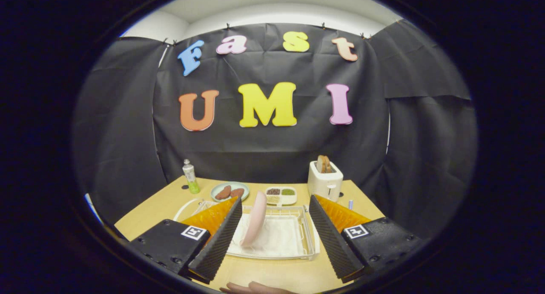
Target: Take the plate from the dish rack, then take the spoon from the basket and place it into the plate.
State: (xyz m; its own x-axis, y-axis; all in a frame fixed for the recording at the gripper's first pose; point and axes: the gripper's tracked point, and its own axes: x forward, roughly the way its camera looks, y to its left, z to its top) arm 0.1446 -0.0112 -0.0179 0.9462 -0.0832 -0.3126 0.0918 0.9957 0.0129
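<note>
A pale pink plate point(256, 218) stands on edge in a clear white dish rack point(303, 239) on the wooden table point(294, 272). My gripper point(274, 234) hangs open above the table's near side, and the rack and plate lie between and just beyond its fingers. The plate is closer to the left finger point(219, 238) than to the right finger point(332, 238), and neither touches it. I cannot make out a spoon or a basket.
Behind the rack sit a teal plate point(230, 191) with brown food, a small divided dish point(281, 195), a white toaster point(325, 181) holding toast, and a bottle point(190, 177) with green liquid. Pinkish things point(251, 288), maybe sausages, lie at the table's near edge.
</note>
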